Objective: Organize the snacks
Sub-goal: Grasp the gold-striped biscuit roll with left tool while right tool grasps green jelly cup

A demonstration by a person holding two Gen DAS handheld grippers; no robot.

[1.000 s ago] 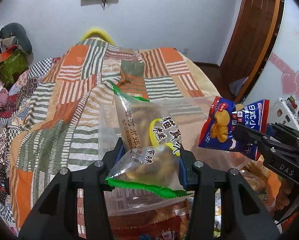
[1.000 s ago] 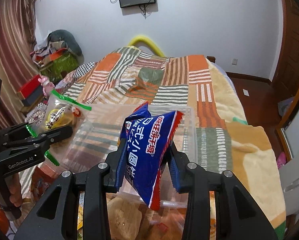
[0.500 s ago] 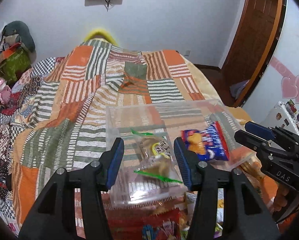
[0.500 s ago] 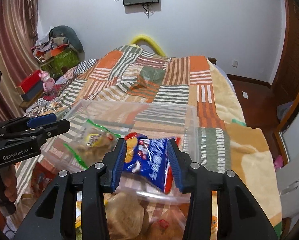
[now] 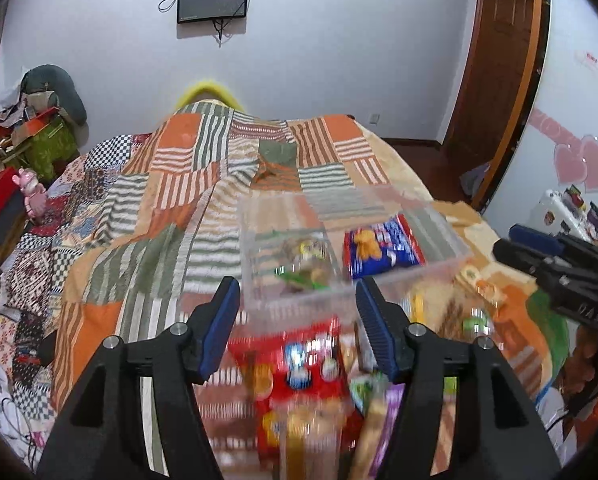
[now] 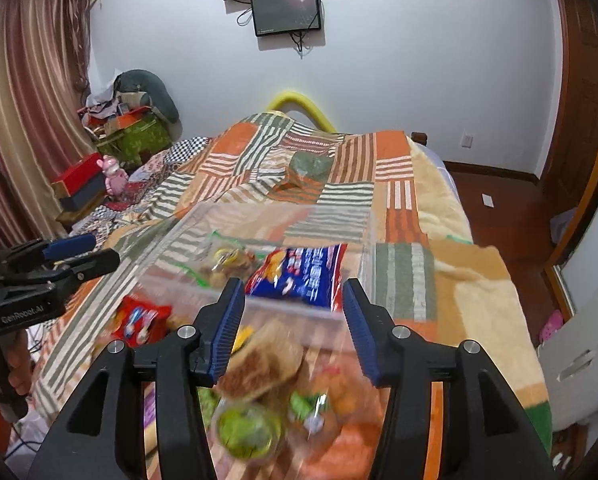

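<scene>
Clear plastic forms the snack bin [image 5: 439,258] that sits on the patchwork bedspread [image 5: 147,200], and two packets lie flat inside it. On its left half rests a see-through packet with green sealed edges [image 5: 303,264], brown pieces visible through the film. Just beside it, on the right half, lies a blue biscuit packet [image 5: 383,246] with a red border and a picture of golden snacks. From the right wrist view the same bin [image 6: 363,240] shows the blue packet [image 6: 299,274] nearest that camera and the green-edged packet [image 6: 227,264] farther to the left.

In front of the bin, loose on the bedspread, a heap of other snacks is blurred: a red packet with round printed faces [image 5: 299,360], a tan packet with a brown print [image 6: 263,356], a small round green item [image 6: 247,430], and a purple-edged wrapper [image 5: 391,404] whose details cannot be made out.

Left tool [image 5: 297,324] hangs above this heap with its blue-padded fingers [image 5: 223,320] spread wide and nothing between them. Right tool [image 6: 293,324] is likewise spread apart and empty, its pads [image 6: 357,328] framing the near wall of the bin. Each tool also appears at the edge of the other's view, well apart, on opposite sides of the bin.

Beyond the bed stand a white wall with a mounted screen [image 6: 287,12], a striped curtain [image 6: 27,120] and a wooden door [image 5: 495,60].
</scene>
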